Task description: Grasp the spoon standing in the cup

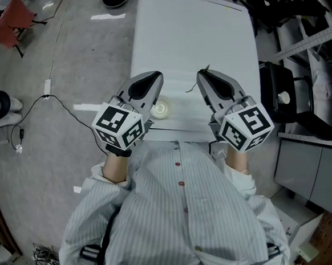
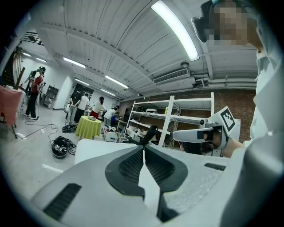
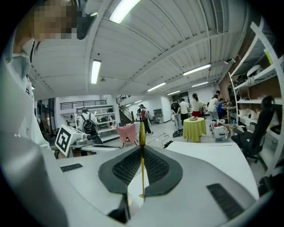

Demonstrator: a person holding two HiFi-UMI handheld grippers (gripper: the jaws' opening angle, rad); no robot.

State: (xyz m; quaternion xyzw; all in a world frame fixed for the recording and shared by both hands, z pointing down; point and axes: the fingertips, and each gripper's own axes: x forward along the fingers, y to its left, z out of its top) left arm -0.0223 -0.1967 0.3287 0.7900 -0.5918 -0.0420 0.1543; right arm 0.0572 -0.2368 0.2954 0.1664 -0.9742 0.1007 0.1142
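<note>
Task stage: your right claw [image 3: 142, 150] pinches the spoon [image 3: 142, 132] well apart from the cup [image 1: 161, 109] on the tabletop [image 1: 192, 35], your left claw [image 2: 144, 150] pressed together and empty, so the grasp looks done

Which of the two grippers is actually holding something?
The right gripper: its jaws are clamped on a thin gold spoon. The left gripper has its jaws shut together with nothing between them.
</note>
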